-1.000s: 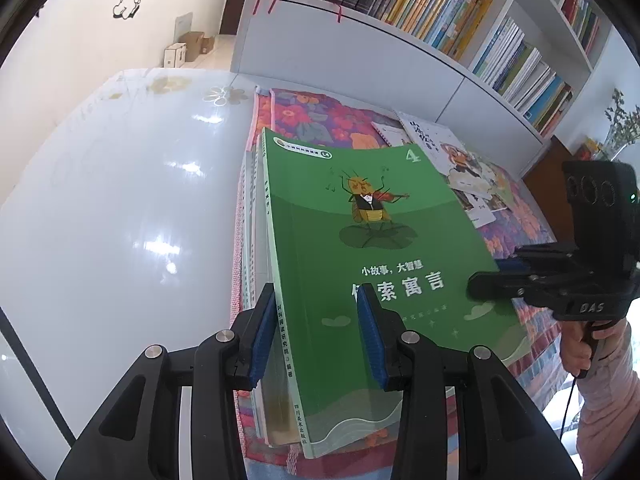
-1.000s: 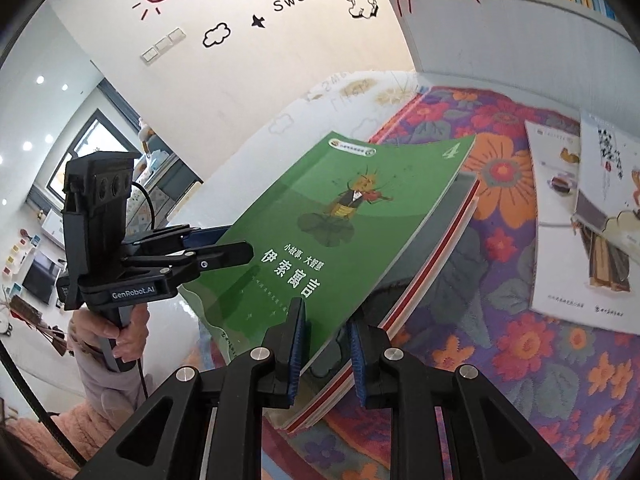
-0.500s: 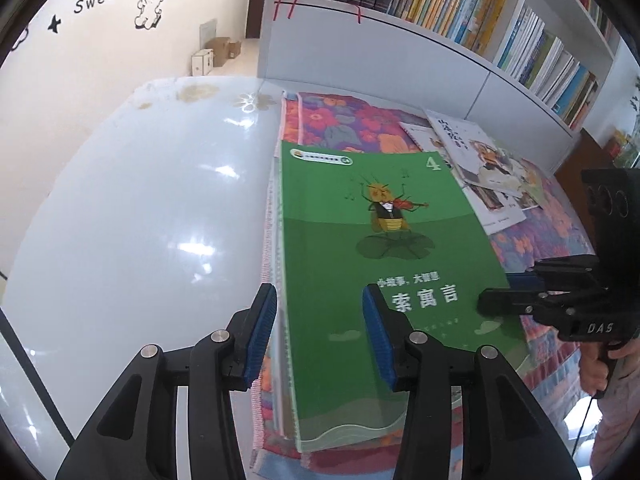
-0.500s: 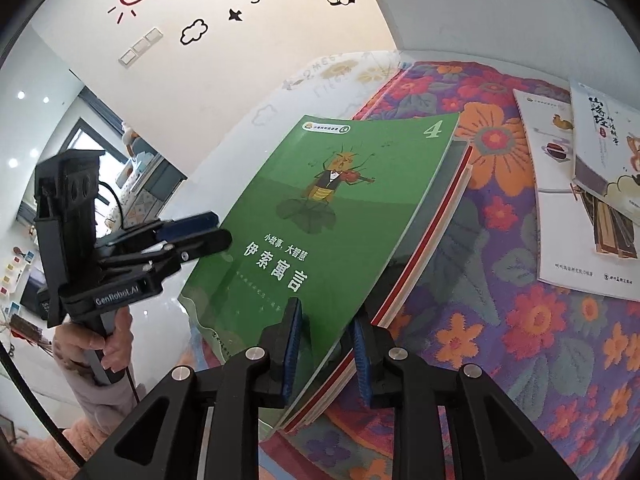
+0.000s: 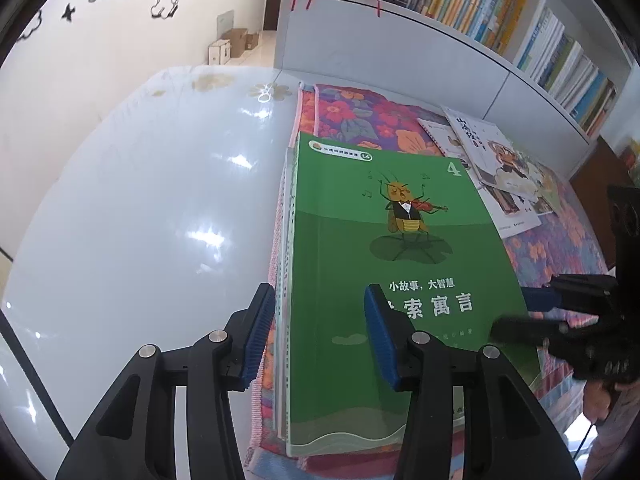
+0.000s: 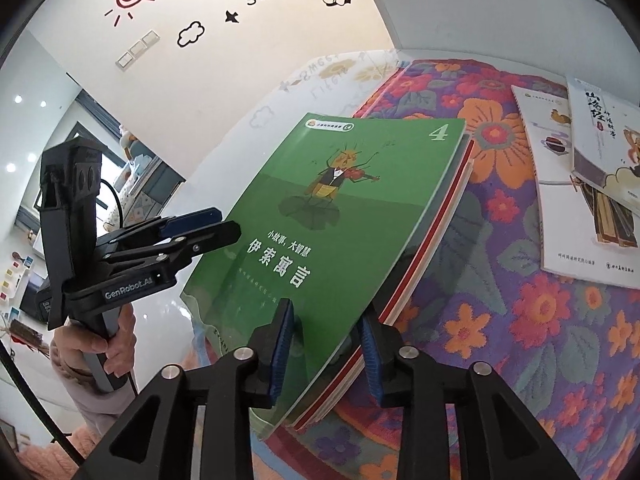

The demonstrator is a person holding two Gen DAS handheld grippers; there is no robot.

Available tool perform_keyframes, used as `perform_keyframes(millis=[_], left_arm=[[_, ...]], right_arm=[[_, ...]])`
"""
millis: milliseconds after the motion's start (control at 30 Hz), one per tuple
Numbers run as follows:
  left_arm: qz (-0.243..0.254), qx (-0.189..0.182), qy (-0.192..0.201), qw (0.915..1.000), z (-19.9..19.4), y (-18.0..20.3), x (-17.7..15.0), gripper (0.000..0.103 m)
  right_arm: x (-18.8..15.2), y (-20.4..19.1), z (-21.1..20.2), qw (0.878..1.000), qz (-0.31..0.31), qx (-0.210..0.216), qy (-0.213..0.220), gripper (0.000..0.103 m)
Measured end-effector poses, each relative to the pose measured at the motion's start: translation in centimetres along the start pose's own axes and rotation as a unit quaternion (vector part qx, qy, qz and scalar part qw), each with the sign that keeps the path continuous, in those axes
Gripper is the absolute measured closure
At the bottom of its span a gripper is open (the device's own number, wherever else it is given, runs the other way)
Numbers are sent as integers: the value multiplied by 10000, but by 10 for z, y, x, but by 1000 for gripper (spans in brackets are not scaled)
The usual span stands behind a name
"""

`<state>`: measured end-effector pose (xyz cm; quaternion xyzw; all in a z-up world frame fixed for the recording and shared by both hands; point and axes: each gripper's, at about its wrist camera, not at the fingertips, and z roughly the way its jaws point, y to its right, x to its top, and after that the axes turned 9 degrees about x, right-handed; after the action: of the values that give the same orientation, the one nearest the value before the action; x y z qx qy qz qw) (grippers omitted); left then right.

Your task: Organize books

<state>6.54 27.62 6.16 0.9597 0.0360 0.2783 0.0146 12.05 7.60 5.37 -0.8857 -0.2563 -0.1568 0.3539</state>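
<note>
Table (image 5: pixel 120 208): glossy white, flowered cloth (image 6: pixel 500 216) over its right part
Book stack (image 6: pixel 424 252): on cloth's left edge, green book (image 5: pixel 384 264) topmost
Loose books (image 6: pixel 576 184): two, overlapping, further right on cloth
Left gripper (image 5: pixel 320 332): jaws just widened, parted over stack's spine edge, pads clear
Right gripper (image 6: pixel 326 352): jaws just widened, straddling stack's near corner, released
</note>
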Motion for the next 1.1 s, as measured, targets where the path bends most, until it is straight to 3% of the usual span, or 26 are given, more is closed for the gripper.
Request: perform_keyframes(millis=[133,300,567,800,1000,1067,1100], left_arm=[[-62,94,-37,9999,2,-2,-2,59],[-240,191,38,9995,-6,-7,-1,59],[-245,24,234,9994,-23,19,9,59],[72,-274,378,9989,-32,95,31,59],[67,-387,418,9984,-18,172,64,57],[-85,-309,697,9971,-7,200,80,53],[-109,-115,1006,9948,4,216,88,44]], right_arm=[[0,-6,2,9999,-121,-97,-33,60],[-6,1,-5,9997,187,-164,-62,51],[-45,40,-33,9967,793,-173,-41,51],[-61,80,-89,9923,1099,-316,485,51],[-63,122,-159,9834,1129,-402,1361,51],[-59,144,-179,9780,1180,-516,1640,51],[-53,156,-187,9741,1205,-602,1815,51]])
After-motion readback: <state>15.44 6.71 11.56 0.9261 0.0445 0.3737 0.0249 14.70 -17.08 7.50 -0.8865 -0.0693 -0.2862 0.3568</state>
